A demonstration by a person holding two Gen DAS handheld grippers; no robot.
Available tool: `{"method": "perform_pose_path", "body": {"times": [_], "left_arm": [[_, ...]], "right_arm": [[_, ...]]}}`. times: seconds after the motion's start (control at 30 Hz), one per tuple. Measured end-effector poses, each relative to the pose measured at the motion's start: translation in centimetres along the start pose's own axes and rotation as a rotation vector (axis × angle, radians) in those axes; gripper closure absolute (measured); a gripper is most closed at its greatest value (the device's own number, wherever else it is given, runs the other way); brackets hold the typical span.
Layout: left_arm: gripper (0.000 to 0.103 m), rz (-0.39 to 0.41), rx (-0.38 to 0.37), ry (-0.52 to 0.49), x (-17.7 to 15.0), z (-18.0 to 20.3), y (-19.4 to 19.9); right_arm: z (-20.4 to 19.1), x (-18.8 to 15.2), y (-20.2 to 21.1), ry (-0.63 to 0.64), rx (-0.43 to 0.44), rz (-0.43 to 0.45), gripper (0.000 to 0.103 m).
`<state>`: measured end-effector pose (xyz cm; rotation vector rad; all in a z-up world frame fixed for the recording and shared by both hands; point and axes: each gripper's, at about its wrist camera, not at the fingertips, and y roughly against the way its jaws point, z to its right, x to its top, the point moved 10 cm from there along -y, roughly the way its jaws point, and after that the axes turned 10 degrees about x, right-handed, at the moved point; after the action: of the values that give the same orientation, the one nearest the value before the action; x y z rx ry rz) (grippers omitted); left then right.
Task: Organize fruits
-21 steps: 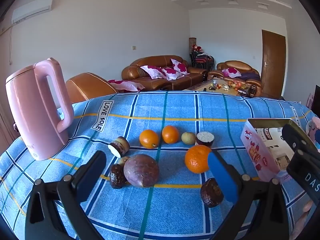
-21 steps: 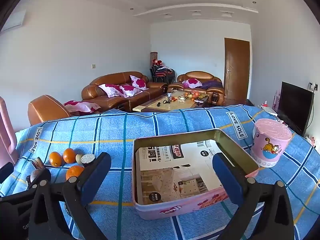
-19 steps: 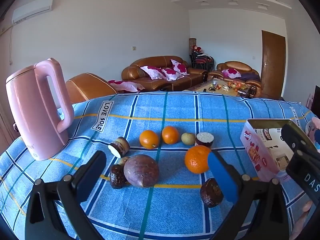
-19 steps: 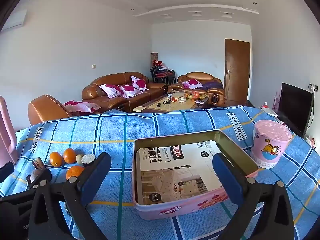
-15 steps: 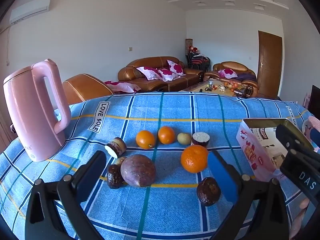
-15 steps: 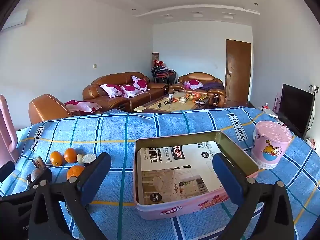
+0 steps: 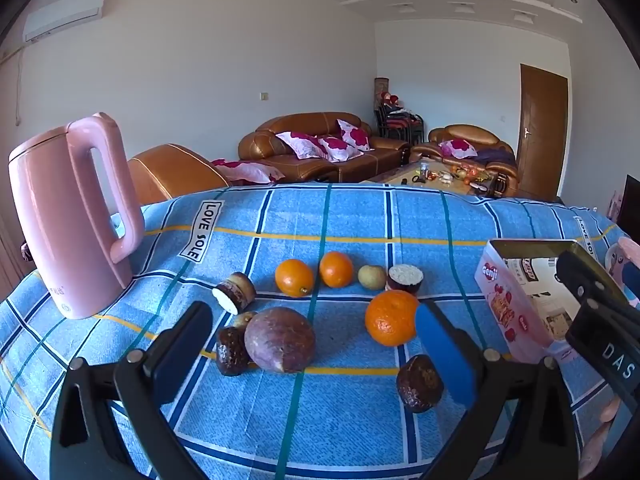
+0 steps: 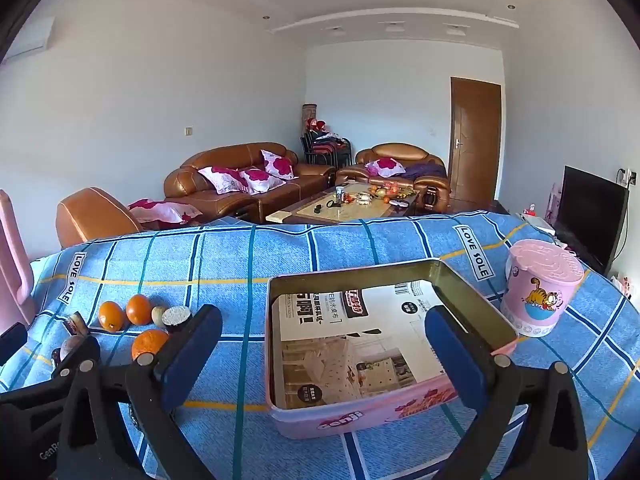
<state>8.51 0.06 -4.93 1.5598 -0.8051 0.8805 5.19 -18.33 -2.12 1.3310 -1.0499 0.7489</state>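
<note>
Both tools spread wide, nothing held. My left gripper point(image 7: 316, 344) hangs over the fruit; right gripper point(image 8: 324, 346) hangs over the tin point(image 8: 472, 296), which looks like the drop spot and holds only a printed sheet.

Fruit is all loose on the cloth point(image 7: 360, 216), left of the tin, none in it yet.

Risks as I see them:
- Round fruit on soft cloth: a jaw nudge off-centre and the big orange point(image 7: 391, 317) rolls, maybe into the dark fruit point(image 7: 419, 383) just in front of it.
- Purple fruit point(image 7: 279, 339) touches a small dark one point(image 7: 231, 350); closing on it likely drags the neighbour.
- The cut pieces look soft, so a hard pinch may crush them.
- Grippers sit close together; a left-to-tin carry could clip the right one.
- Kettle point(image 7: 68, 216) is well clear, low worry.

Count: 3 oranges, 1 small green fruit point(image 7: 371, 277), 1 big purple, 2 cut pieces with white faces, 2 dark wrinkled ones, plus something small half-hidden behind the purple, can't tell what. 1 tin, 1 kettle, 1 pink tub point(image 8: 540, 288).
</note>
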Motion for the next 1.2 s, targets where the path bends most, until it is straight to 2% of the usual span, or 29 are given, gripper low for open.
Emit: {"method": "perform_pose_path", "body": {"times": [1.2], "left_arm": [[0.000, -0.011, 0.005, 0.004, -0.30, -0.16, -0.16]], "right_arm": [[0.11, -0.21, -0.27, -0.025, 0.018, -0.009, 0.001]]}}
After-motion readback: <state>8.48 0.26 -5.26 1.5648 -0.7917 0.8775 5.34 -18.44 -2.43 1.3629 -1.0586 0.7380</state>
